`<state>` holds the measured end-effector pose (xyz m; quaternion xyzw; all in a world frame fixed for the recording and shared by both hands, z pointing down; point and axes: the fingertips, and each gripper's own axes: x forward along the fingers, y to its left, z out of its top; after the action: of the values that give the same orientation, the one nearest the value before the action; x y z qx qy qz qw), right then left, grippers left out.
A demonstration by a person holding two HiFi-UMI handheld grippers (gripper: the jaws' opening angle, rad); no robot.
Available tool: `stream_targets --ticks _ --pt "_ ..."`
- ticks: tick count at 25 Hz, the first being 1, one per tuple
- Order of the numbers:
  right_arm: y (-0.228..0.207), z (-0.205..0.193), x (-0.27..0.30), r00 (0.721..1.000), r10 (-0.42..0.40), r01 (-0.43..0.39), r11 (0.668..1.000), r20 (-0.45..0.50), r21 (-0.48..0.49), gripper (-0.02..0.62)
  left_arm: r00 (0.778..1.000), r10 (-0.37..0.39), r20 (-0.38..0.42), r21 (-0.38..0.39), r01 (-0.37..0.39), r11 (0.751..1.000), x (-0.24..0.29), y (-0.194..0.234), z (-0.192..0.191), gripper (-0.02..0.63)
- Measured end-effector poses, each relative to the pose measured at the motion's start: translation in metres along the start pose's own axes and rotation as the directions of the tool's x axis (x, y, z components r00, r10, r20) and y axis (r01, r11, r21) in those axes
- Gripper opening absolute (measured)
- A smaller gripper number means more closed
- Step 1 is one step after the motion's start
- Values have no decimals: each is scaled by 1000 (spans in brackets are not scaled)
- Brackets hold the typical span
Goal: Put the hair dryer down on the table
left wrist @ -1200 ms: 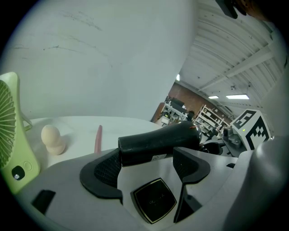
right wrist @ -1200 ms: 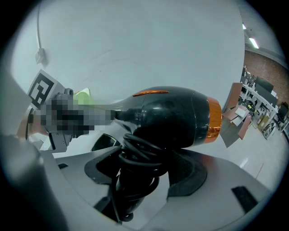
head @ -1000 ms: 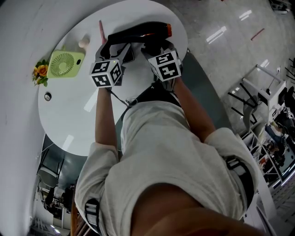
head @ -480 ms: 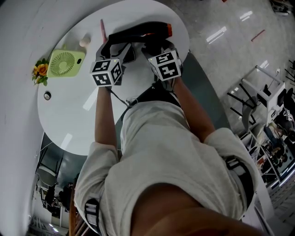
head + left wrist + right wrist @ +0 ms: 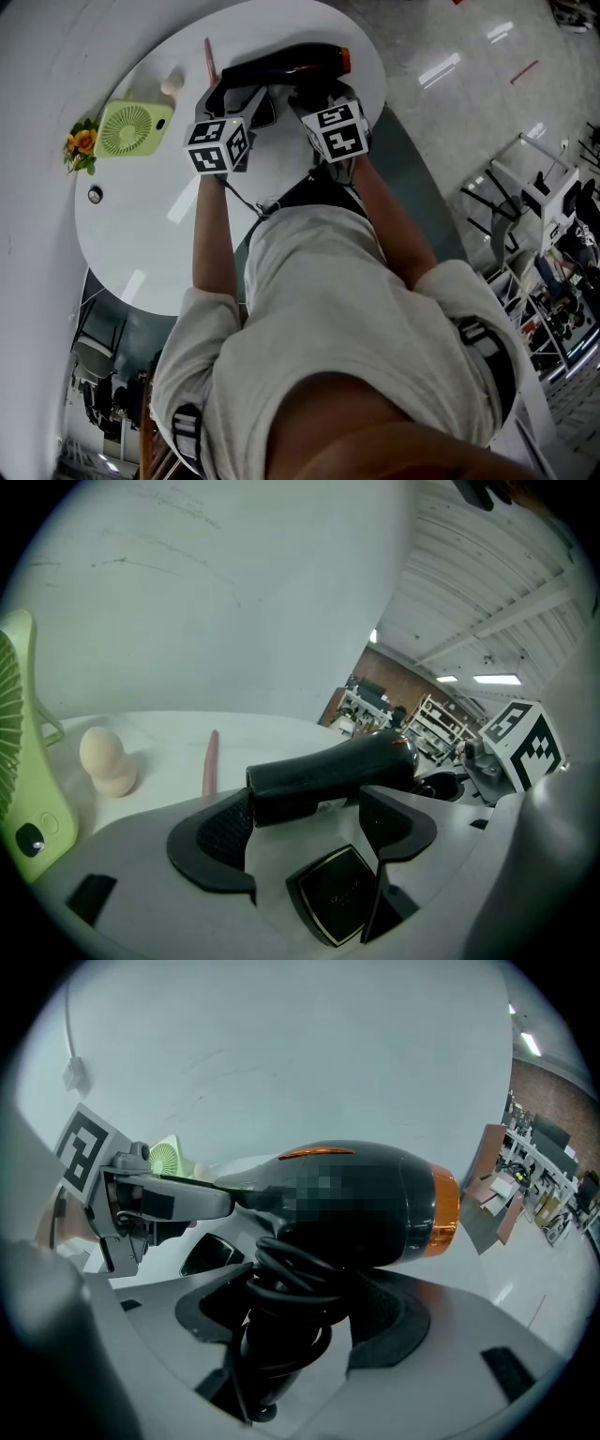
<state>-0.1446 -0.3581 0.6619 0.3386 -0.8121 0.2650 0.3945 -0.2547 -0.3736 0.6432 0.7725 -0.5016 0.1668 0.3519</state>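
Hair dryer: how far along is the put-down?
Done: the hair dryer is over the table near its far edge. In hand: the right gripper has its jaws closed on the cord-wrapped handle; the left gripper is open beside the barrel. Left: set it flat (contact unclear), then release.

The head view looks steeply down from above the person point(image 5: 347, 309), with the white table point(image 5: 141, 234) far off in the upper left of the frame. The left gripper view sits low, near the nozzle of the hair dryer point(image 5: 328, 771); the right gripper view is very close at its handle. All three share this hair dryer and the green fan point(image 5: 134, 129).
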Motion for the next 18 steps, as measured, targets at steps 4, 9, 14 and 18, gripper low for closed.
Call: stream_targets --ticks 4,9,14,18 --pt "-1 -2 1 1000 -2 2 1000 -7 2 299 1000 -1 -4 4 1 1000 1 0 -1 365" --pt "-3 -3 1 1000 -3 3 1000 -9 7 299 1000 -1 -2 1 1 1000 0 -2 0 365" --pt "-3 -3 3 1000 -8 8 1000 -9 10 299 1000 1 0 9 -1 1000 1 -1 -1 365" --pt "-6 -5 3 1000 -14 13 998 4 58 304 1000 11 -8 22 -10 1000 2 -2 -3 365"
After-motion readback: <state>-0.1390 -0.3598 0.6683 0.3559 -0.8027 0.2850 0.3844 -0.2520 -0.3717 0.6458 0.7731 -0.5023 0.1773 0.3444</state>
